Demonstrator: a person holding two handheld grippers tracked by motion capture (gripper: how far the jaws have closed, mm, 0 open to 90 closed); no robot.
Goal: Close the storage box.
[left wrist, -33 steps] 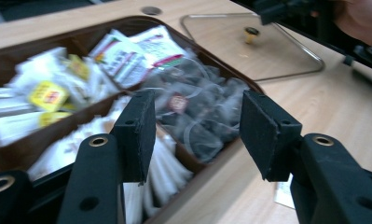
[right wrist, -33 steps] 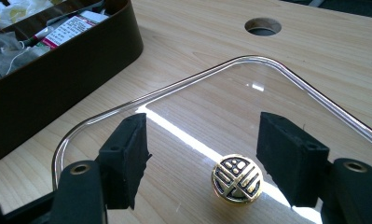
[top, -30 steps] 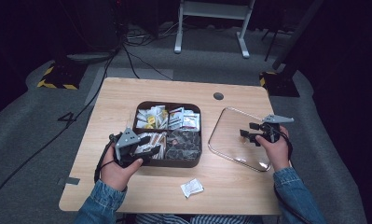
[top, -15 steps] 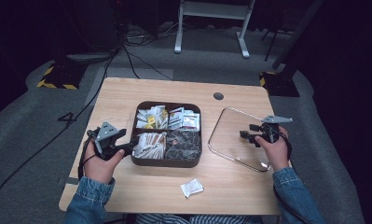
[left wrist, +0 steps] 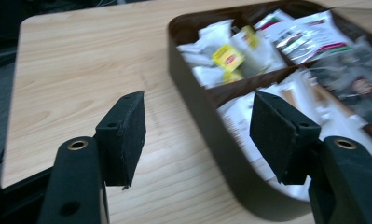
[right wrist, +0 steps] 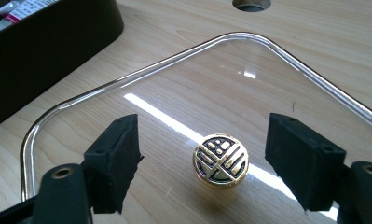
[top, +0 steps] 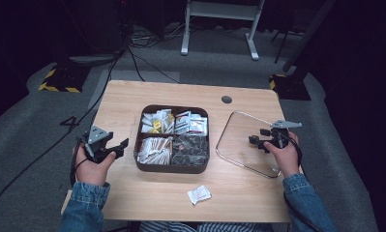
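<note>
Lid (top: pixel 246 143) of clear glass lies flat on table (top: pixel 132 101), right of brown box (top: pixel 171 166), so box stays open for reaching packets. Gold knob (right wrist: pixel 220 161) sits between right gripper (right wrist: pixel 211 158) pads, not touched; jaws apart, just been opening, likely letting go. Left gripper (left wrist: pixel 197 135) beside box wall, jaws apart, just been opening, nothing inside. One packet (top: pixel 199 194) lies loose near front edge.

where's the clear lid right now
In the high view the clear lid lies flat on the table, right of the dark box, beneath the right tool.
</note>
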